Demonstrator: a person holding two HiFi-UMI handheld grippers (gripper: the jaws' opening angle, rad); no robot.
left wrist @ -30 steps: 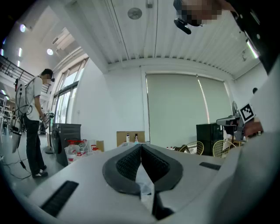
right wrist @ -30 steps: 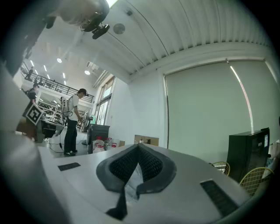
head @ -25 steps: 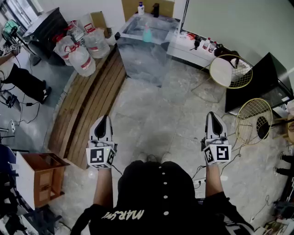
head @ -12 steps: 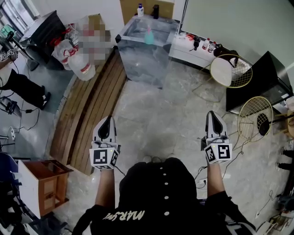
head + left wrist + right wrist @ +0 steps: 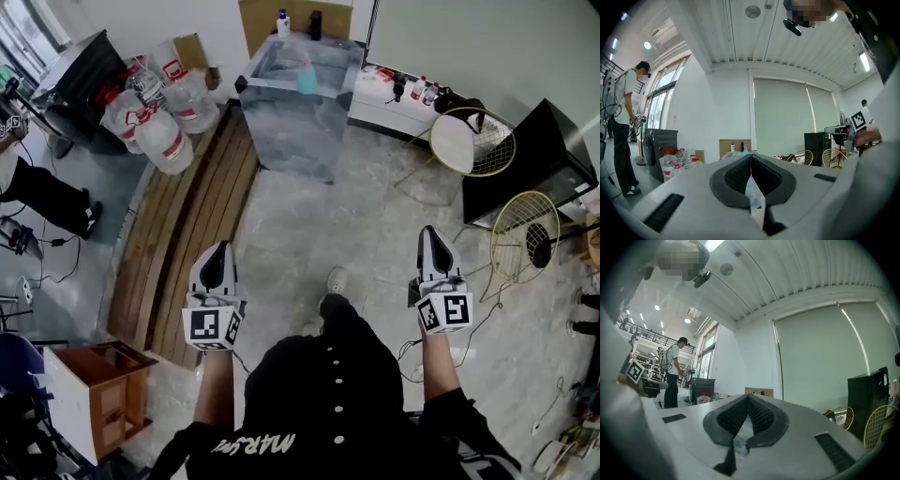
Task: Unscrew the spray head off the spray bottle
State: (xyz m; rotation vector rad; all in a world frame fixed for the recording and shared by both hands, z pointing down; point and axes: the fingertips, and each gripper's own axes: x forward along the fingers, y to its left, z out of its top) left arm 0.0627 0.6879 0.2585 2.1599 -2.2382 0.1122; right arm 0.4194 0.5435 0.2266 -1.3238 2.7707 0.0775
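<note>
Clamped shut, holding nothing: left gripper, right gripper. New since a second ago: shoe forward between them. Well ahead on table: spray bottle.

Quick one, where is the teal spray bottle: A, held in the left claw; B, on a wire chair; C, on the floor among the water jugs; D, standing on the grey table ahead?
D: the teal spray bottle stands upright on the grey table, far ahead of the person.

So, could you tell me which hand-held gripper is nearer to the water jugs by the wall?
Left. In the head view the left hand-held gripper sits below the water jugs and slightly right; the right hand-held gripper is well across the floor, near the wire chair.
</note>
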